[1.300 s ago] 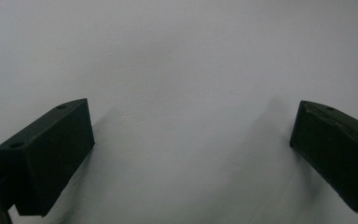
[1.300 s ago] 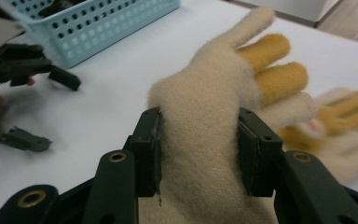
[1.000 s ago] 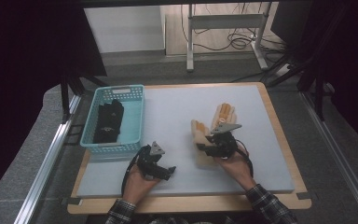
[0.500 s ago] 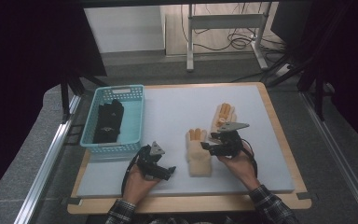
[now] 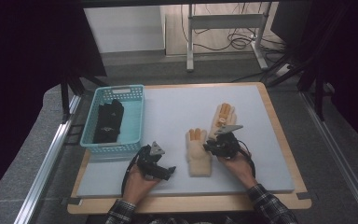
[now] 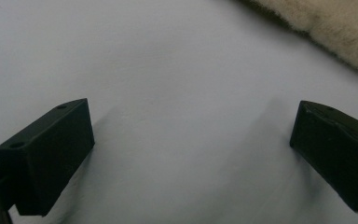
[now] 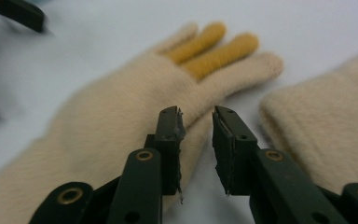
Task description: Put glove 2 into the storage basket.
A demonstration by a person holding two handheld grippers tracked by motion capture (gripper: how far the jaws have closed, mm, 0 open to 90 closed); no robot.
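From above, the right hand-held gripper [image 5: 213, 147] is hovering at the right edge of the near cream glove [image 5: 198, 154], which is lying flat on the desk [image 5: 168, 112]; the second glove [image 5: 222, 119] is lying just beyond that gripper. The left hand-held gripper [image 5: 167, 171] is resting left of the near glove.

In the left gripper view, its jaws are standing wide apart over bare desk, glove fuzz [image 6: 335, 32] ahead-right.

In the right gripper view, the jaws are standing slightly parted, gripping nothing, just over the glove's [image 7: 121, 121] side.

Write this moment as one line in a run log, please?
right gripper: slightly open, nothing between jaws, at near glove | left gripper: open, empty, beside it | far glove: on mat | basket: holds dark items
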